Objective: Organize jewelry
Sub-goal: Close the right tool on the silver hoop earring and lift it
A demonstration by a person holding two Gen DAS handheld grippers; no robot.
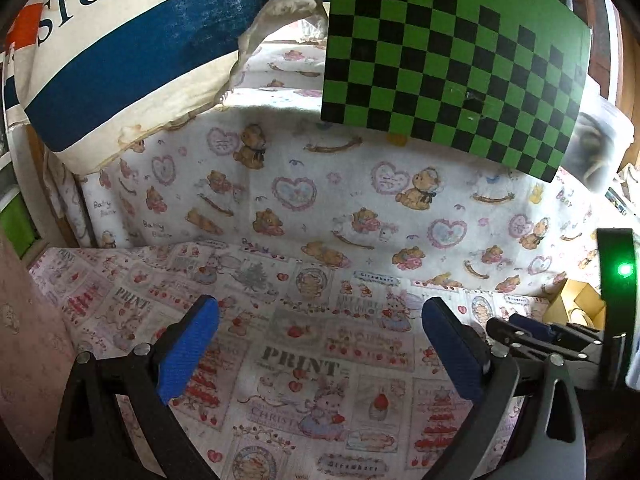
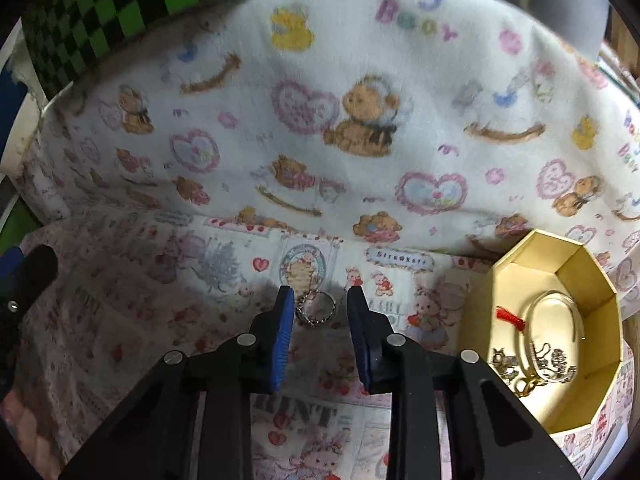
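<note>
A small silver ring with a short chain (image 2: 316, 309) lies on the printed cloth (image 2: 160, 280). My right gripper (image 2: 320, 292) points down over it with a blue pad on each side. The left pad is at the chain and a gap shows between the ring and the right pad, so the jaws are open around it. To its right stands a gold many-sided box (image 2: 600, 280) holding a bangle (image 2: 552, 308), a red piece and several chains (image 2: 532, 364). My left gripper (image 1: 320, 304) is wide open over the cloth with nothing between its fingers. The right gripper (image 1: 532, 332) shows at that view's right edge.
A teddy-bear blanket (image 1: 320, 184) rises behind the cloth like a wall. A green and black checkered board (image 1: 440, 60) leans above it, and a blue-striped cushion (image 1: 120, 60) lies at the upper left. The gold box (image 1: 580, 304) sits at the cloth's far right.
</note>
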